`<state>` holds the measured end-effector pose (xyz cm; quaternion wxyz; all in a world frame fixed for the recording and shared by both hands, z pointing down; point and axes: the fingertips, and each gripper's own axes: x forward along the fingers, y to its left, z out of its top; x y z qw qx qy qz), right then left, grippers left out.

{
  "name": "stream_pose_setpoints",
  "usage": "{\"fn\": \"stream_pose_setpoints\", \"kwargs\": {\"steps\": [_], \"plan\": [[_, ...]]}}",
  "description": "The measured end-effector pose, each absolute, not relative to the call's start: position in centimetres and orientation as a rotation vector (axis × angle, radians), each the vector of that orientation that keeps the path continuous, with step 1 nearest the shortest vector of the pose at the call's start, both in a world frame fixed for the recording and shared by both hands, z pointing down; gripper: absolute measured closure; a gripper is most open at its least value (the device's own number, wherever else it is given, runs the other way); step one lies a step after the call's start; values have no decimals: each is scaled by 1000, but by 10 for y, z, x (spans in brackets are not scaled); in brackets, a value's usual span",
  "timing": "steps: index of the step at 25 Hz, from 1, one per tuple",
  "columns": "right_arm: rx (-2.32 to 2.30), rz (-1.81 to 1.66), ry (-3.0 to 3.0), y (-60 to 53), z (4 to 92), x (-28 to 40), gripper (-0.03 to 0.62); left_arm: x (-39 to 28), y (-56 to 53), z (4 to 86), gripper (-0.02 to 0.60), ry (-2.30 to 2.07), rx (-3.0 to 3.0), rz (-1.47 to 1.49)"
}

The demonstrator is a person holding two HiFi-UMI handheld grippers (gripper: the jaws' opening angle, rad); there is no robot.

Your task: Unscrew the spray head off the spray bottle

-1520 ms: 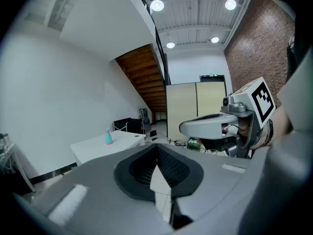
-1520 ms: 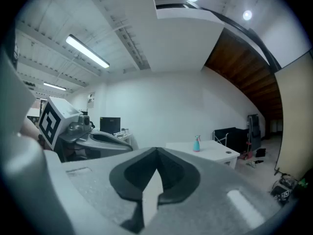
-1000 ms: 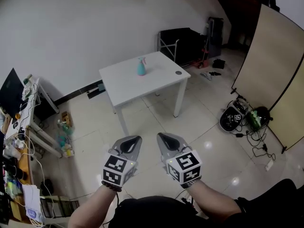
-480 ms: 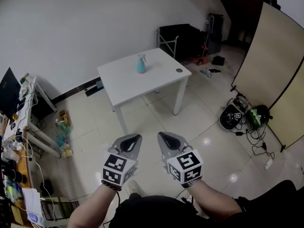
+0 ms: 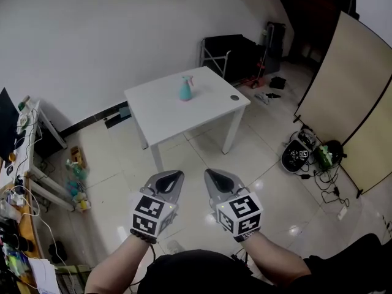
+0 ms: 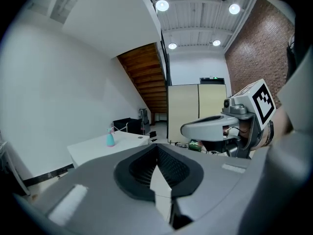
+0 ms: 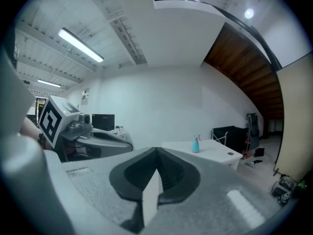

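The left gripper and right gripper had jaws pressed together, empty; the small teal plastic spray bottle looked light, best held mid-body.

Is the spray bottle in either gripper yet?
No, the spray bottle stands on the white table, well apart from the left gripper and right gripper, both shut and empty.

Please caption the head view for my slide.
Left gripper and right gripper, both shut, face teal spray bottle on white table.
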<state>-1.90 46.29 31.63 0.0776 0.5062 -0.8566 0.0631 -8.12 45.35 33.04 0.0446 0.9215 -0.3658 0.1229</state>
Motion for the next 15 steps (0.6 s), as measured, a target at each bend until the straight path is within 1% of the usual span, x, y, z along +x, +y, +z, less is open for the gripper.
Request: {"fn": "stream_pose_setpoints", "kwargs": {"steps": [8, 15], "plan": [[1572, 185, -2516, 431, 314, -61, 603, -119, 420, 327, 565, -1024, 2836, 353], [1576, 176, -2491, 414, 313, -83, 603, -140, 401, 328, 565, -999, 2822, 330]]}}
